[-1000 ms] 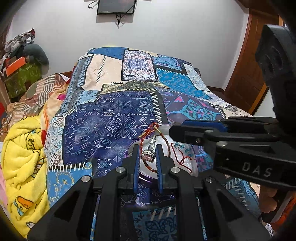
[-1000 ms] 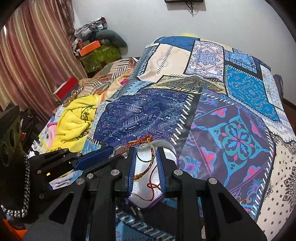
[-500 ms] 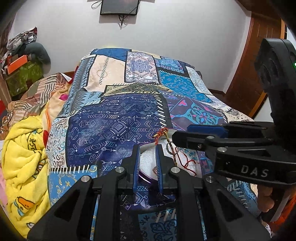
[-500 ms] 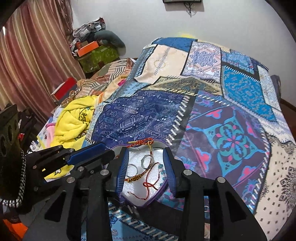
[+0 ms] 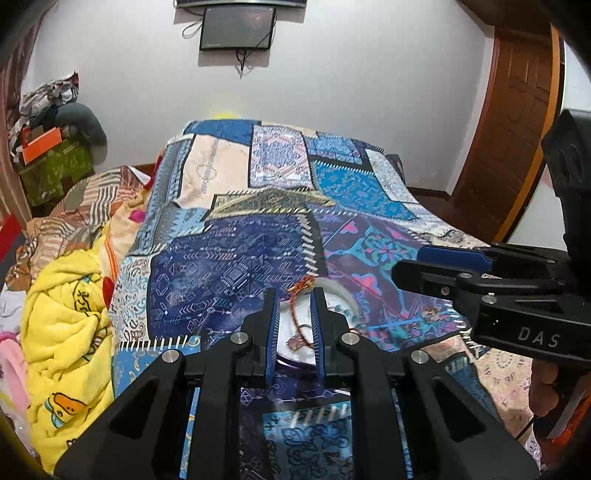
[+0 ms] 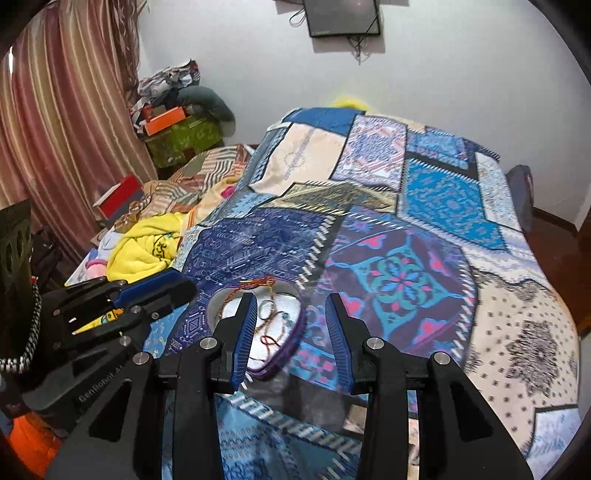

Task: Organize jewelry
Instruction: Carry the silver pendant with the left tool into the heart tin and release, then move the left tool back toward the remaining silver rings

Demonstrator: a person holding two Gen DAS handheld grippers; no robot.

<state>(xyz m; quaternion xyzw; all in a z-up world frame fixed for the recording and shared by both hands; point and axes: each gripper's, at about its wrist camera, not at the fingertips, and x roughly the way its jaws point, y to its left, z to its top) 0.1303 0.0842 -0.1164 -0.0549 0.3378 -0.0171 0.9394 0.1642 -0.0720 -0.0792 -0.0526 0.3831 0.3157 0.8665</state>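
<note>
Right gripper (image 6: 291,325) jaws part-open, empty, above heart-shaped box (image 6: 291,343) holding bracelets (image 6: 271,317); left gripper (image 5: 294,325) jaws narrow gap, empty.

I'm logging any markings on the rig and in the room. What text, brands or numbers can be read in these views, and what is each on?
"DAS": white letters on the side of the right gripper, seen from the left wrist.
Embossed lettering on the left gripper body: too faint to read.
Wall screen: small mark, unreadable.
Yellow blanket: cartoon prints, no readable words.
</note>
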